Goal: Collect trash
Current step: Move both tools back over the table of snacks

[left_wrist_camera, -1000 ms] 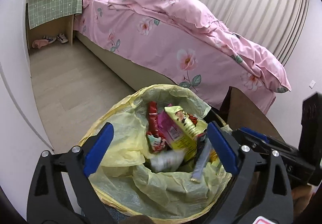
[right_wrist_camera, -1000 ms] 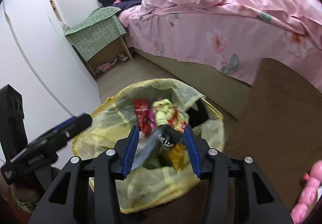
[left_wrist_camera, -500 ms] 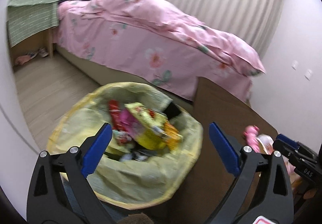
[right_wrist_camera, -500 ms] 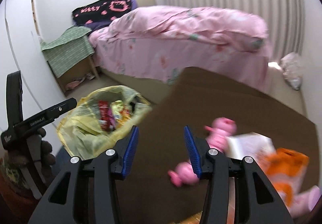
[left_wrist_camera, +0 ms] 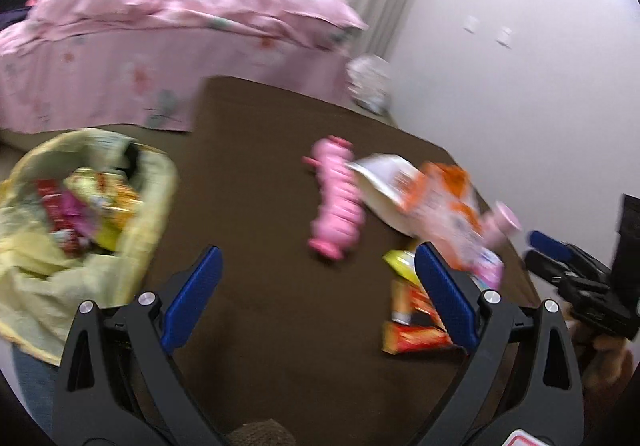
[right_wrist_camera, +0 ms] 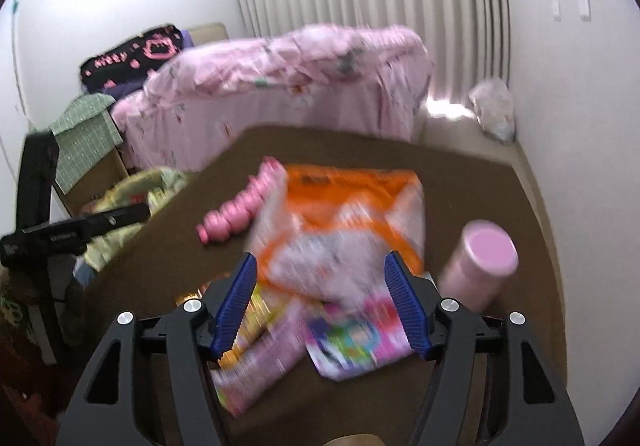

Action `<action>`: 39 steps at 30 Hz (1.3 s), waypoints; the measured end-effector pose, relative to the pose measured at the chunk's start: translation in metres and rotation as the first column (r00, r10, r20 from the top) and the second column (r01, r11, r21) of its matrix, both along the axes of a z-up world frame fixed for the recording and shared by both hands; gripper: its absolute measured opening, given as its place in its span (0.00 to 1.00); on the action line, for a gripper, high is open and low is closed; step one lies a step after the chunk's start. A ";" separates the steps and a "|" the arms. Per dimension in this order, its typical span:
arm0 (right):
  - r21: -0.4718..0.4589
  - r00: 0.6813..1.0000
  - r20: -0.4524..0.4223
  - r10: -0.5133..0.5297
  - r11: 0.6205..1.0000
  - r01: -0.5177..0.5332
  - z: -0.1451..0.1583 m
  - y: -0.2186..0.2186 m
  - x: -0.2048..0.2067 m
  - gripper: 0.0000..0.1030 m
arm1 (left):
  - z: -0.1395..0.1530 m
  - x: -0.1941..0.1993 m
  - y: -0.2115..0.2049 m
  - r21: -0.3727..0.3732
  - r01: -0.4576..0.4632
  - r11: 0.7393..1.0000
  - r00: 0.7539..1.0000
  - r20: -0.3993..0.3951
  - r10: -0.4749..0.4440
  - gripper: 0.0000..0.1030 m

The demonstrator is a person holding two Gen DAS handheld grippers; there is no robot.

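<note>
A yellow-lined trash bin point(left_wrist_camera: 80, 213) full of wrappers stands left of a brown table point(left_wrist_camera: 260, 246); it also shows in the right wrist view point(right_wrist_camera: 132, 197). My left gripper point(left_wrist_camera: 316, 290) is open and empty over the table. My right gripper point(right_wrist_camera: 322, 306) is open and empty, above an orange and white bag point(right_wrist_camera: 348, 221) and colourful wrappers point(right_wrist_camera: 352, 342). The left wrist view shows the orange bag point(left_wrist_camera: 444, 201), a yellow wrapper point(left_wrist_camera: 400, 262) and a red and orange wrapper point(left_wrist_camera: 416, 326).
A pink caterpillar toy point(left_wrist_camera: 336, 201) lies mid-table. A pink cylinder point(right_wrist_camera: 480, 266) stands at the right. A pink bed point(right_wrist_camera: 280, 85) lies behind the table. A white bag point(right_wrist_camera: 492, 109) sits on the floor by the wall.
Both grippers swung right from the trash bin to over the table. The right gripper let go of a dark wrapper into the bin and now hangs over the wrappers.
</note>
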State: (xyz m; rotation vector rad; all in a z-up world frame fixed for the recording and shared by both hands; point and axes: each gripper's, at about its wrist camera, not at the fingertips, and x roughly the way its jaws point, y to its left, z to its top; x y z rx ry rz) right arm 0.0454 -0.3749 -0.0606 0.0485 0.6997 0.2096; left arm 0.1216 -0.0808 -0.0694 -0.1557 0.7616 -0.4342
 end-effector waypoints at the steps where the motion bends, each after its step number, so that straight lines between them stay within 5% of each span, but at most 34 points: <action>1: -0.005 1.000 -0.001 -0.006 1.000 0.006 -0.003 -0.002 -0.004 0.61 | -0.001 -0.003 -0.010 0.010 0.034 0.999 0.999 0.000 -0.034 0.89; 6: -0.021 0.997 -0.029 -0.076 0.997 0.075 -0.023 -0.011 -0.024 0.61 | -0.010 -0.014 -0.046 0.057 0.143 0.988 0.989 -0.034 -0.141 0.89; 15: -0.018 0.982 -0.073 -0.174 0.985 0.173 -0.042 -0.021 -0.032 0.61 | -0.033 -0.022 -0.078 0.187 0.182 0.965 0.981 -0.103 -0.165 0.84; 20: 0.074 0.990 -0.087 -0.112 0.990 0.118 -0.039 -0.019 -0.034 0.61 | -0.030 -0.019 -0.069 0.311 0.098 0.945 0.995 -0.047 -0.088 0.82; 23: 0.023 0.996 -0.064 -0.068 0.997 0.070 -0.034 0.002 -0.033 0.61 | -0.026 -0.013 -0.052 0.379 -0.002 0.925 1.000 0.010 -0.002 0.82; 30: 0.040 0.993 -0.114 0.022 0.999 -0.018 -0.043 0.041 -0.018 0.60 | -0.015 -0.003 -0.008 0.237 -0.072 0.969 0.995 -0.051 0.086 0.82; 39: -0.099 0.988 -0.154 -0.020 0.995 0.005 -0.061 0.041 -0.027 0.59 | -0.016 -0.017 -0.022 0.241 -0.025 0.970 0.997 -0.063 0.041 0.82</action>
